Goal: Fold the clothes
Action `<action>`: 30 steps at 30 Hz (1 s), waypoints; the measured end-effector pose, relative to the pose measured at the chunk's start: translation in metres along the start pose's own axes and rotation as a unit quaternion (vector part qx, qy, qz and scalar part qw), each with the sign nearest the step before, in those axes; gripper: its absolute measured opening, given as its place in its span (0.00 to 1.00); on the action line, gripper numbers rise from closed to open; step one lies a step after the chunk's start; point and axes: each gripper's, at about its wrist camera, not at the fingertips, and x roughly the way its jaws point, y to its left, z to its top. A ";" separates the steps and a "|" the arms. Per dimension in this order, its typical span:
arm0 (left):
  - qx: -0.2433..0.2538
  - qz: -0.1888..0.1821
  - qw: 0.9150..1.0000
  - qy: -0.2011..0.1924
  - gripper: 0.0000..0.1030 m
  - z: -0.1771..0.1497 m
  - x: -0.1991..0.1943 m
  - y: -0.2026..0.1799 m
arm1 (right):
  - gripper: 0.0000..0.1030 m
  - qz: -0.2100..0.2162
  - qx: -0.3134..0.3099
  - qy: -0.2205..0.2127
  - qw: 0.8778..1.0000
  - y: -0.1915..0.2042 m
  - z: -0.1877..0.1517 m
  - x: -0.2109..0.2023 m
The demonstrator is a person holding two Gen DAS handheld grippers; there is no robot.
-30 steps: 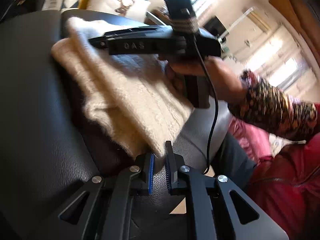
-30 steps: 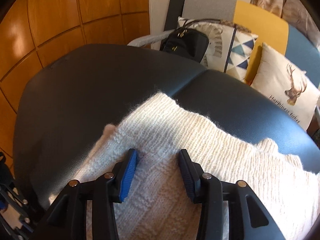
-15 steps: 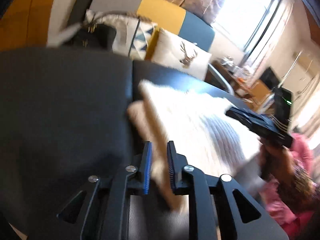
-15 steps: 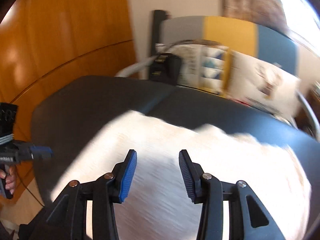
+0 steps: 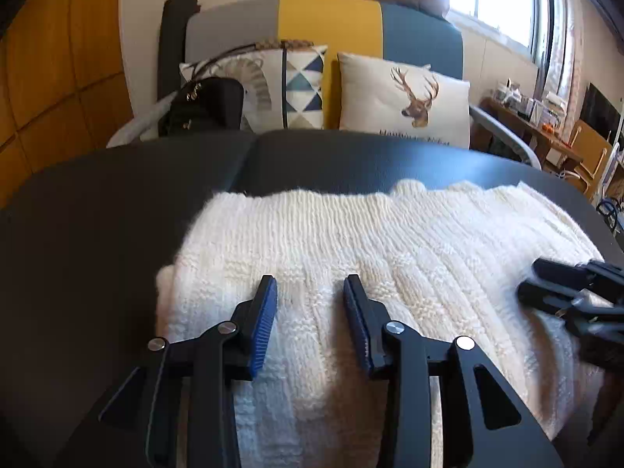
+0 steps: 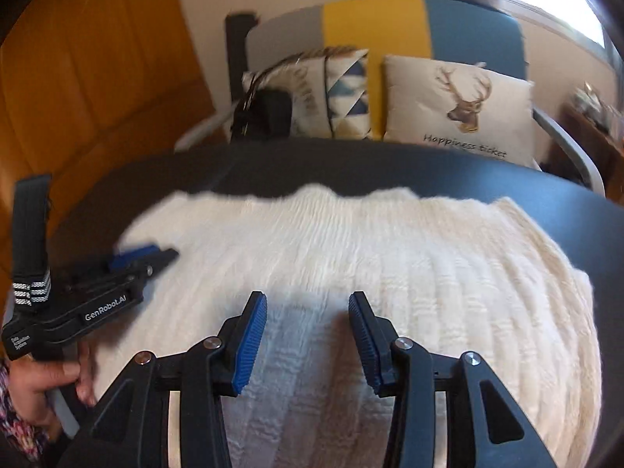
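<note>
Cream knit sweater, just one, lies on my black counter; left tool opening, right tool apart, both empty

1 cream chunky-knit sweater. 1 dark leather padded surface. 2 black two-finger grippers with blue pads: left gripper, right gripper. 2 white printed cushions: deer-print cushion, triangle-print cushion. 1 black handbag. 1 hand.
</note>
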 end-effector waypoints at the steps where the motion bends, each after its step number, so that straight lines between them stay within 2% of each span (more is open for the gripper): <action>1: -0.003 0.010 1.000 0.003 0.53 -0.001 0.001 0.001 | 0.42 -0.001 -0.006 0.001 1.000 -0.002 -0.003 0.002; 4: -0.022 0.002 1.000 0.014 0.56 0.001 0.008 0.008 | 0.42 -0.023 0.029 -0.012 0.999 -0.028 -0.005 -0.003; 7: -0.020 0.003 1.000 0.011 0.56 -0.001 0.008 0.007 | 0.42 -0.042 0.079 -0.019 0.996 -0.065 -0.006 -0.012; 12: -0.015 0.009 1.000 0.007 0.56 -0.005 0.002 0.003 | 0.43 -0.096 0.132 -0.026 0.986 -0.119 -0.017 -0.023; 15: -0.010 0.015 1.000 0.005 0.56 -0.004 0.002 0.001 | 0.42 -0.084 0.168 -0.043 0.981 -0.144 -0.033 -0.025; 16: -0.008 0.017 1.000 0.005 0.57 -0.004 0.001 0.001 | 0.41 -0.076 0.177 -0.048 0.980 -0.147 -0.034 -0.027; 22: -0.005 0.024 1.000 0.004 0.57 -0.002 0.000 -0.001 | 0.43 -0.105 0.145 -0.033 0.983 -0.133 -0.030 -0.024; 25: -0.003 0.031 1.000 0.004 0.59 0.000 -0.001 -0.003 | 0.43 -0.100 0.151 -0.028 0.983 -0.131 -0.022 -0.032; 27: 0.000 0.040 0.999 0.004 0.61 0.001 -0.001 -0.005 | 0.43 -0.093 0.150 -0.047 0.983 -0.126 -0.018 -0.045; 30: 0.003 0.051 0.999 0.004 0.64 0.002 -0.001 -0.007 | 0.43 -0.057 0.127 -0.063 0.988 -0.107 -0.018 -0.057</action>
